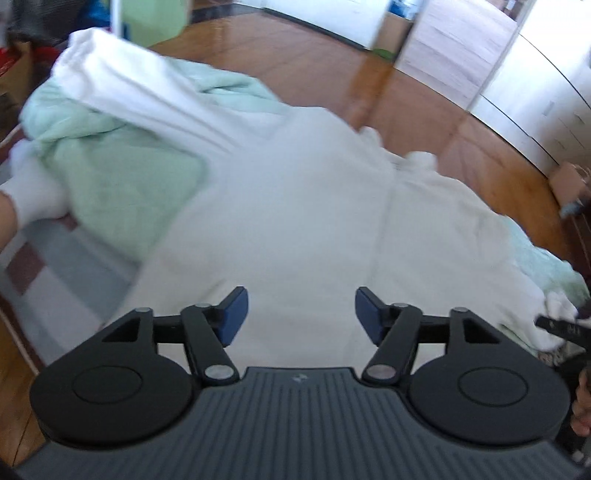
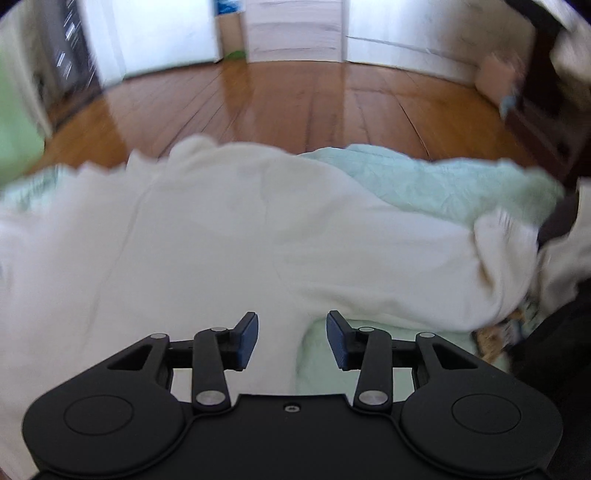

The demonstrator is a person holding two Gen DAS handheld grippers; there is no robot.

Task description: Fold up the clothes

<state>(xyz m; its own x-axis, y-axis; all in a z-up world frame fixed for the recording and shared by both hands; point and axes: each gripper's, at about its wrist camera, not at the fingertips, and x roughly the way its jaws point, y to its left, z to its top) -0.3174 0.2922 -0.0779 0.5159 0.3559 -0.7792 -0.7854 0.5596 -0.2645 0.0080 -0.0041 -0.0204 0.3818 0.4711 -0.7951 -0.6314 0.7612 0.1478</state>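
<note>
A white garment point(image 1: 295, 206) lies spread across the surface, over a pale green cloth point(image 1: 122, 177) that bunches up at the left. My left gripper point(image 1: 301, 314) is open and empty just above the white garment's near part. In the right wrist view the white garment point(image 2: 207, 236) fills the middle, with the green cloth point(image 2: 443, 184) behind it at the right and a green patch under its near edge. My right gripper point(image 2: 291, 339) is open and empty above that near edge. Both views are blurred.
A white-socked foot point(image 1: 33, 192) rests at the left on a striped rug point(image 1: 44, 266). Wooden floor point(image 2: 295, 107) stretches beyond the clothes to white cabinets point(image 2: 399, 33). A cardboard box point(image 1: 569, 184) and dark furniture point(image 2: 546, 110) stand at the right.
</note>
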